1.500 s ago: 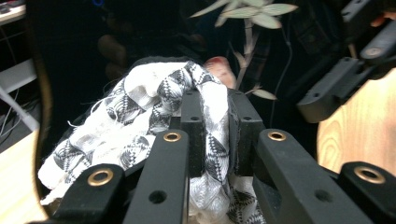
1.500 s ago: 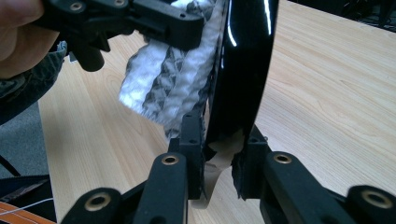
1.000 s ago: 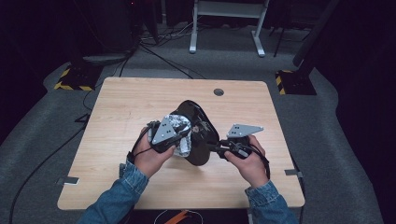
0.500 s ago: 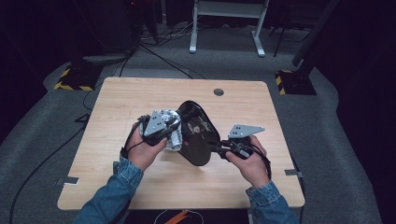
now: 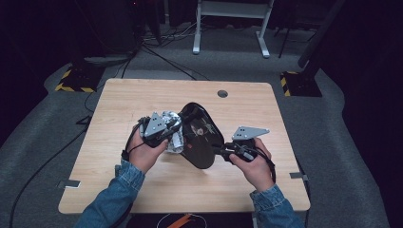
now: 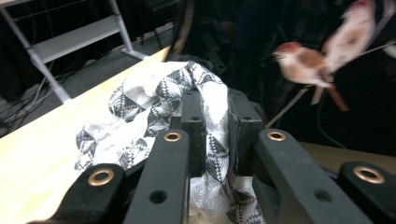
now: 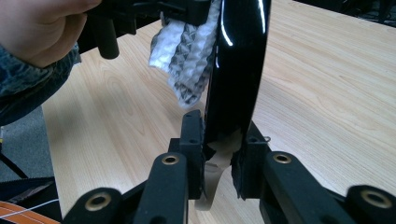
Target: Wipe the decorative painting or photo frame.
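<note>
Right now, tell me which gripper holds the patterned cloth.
The left gripper: its fingers pinch the black-and-white patterned cloth. The right gripper clamps the glossy black tray.

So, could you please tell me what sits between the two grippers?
In the high view, a black tray is gripped by the right gripper, and a patterned cloth is clamped in the left gripper.

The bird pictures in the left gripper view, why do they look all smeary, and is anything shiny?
Left gripper view: the brown-and-white bird prints on the dark surface lie far off and out of focus, while the black-and-white patterned cloth nearby is sharper. Right gripper view: the glossy black oval tray carries bright glare streaks. High view: the room around the light wooden table is dim.
</note>
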